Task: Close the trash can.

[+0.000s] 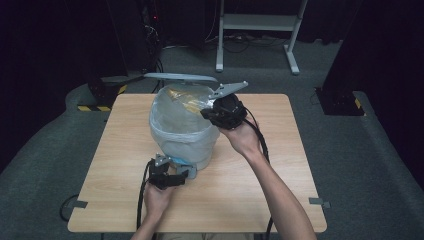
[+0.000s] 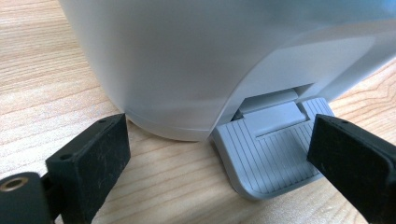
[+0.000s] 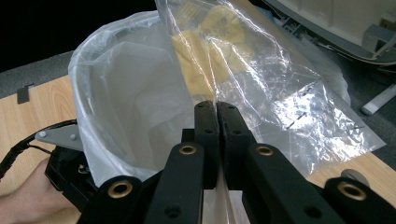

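While my left gripper sits at the foot of the pedal bin with its jaws spread wide, one either side of the grey foot pedal and clamping nothing, my right gripper has its jaws clenched on a clear plastic bag with something yellow inside. Item, bin: pale, round-bodied, lined with a translucent liner folded over the rim, standing near the middle of the wooden table, lid raised at the far side. Item, bag: held up at the bin's right rim as the high view shows it, its long axis running up and away from my jaws, its loose body hanging partly over the mouth and partly outside it toward the right. Relation that counts: the bin's opening lies to the left of and below the bag in the right gripper view, so I judge the coming move to be a short carry inward over the rim, then a release. The right hand is the one placed for that; the left is low at the base and, by my reading, holding the pedal position to keep the lid up. Edges: the liner's folded rim is just beside the bag and could catch it; the raised lid bounds the far side. Open room: bare table on the right and near sides, and free space above the mouth for the bag to go in.
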A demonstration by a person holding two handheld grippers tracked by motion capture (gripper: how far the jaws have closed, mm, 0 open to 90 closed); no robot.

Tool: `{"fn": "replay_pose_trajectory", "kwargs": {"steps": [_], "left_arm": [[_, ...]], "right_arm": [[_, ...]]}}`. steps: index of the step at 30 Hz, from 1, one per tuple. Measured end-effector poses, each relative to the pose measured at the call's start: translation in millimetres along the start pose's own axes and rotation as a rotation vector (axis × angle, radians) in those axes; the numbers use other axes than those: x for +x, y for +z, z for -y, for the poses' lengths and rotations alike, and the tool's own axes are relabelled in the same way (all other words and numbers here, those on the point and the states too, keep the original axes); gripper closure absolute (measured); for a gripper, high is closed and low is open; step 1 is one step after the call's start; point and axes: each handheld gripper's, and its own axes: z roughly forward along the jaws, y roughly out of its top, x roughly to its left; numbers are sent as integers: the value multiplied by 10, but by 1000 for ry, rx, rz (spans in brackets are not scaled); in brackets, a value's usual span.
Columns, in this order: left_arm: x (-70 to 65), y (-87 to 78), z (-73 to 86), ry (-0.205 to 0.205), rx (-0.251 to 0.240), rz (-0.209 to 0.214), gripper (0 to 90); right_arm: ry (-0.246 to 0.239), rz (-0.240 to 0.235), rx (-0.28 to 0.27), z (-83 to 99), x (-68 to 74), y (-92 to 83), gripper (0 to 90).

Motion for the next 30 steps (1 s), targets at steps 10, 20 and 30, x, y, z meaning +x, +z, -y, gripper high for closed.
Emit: {"fn": "replay_pose_trajectory", "kwargs": {"steps": [10,20,30], "left_arm": [[1,0,1,-2,-2,1,59],[2,0,1,-2,-1,2,60],[2,-1,1,-2,-2,2,60]], "right_arm": [[-11,7,32,-33,-1,113,870],[-3,3,38,-54,-13,187,788],[-18,12,21,-97,37,247,687]]}}
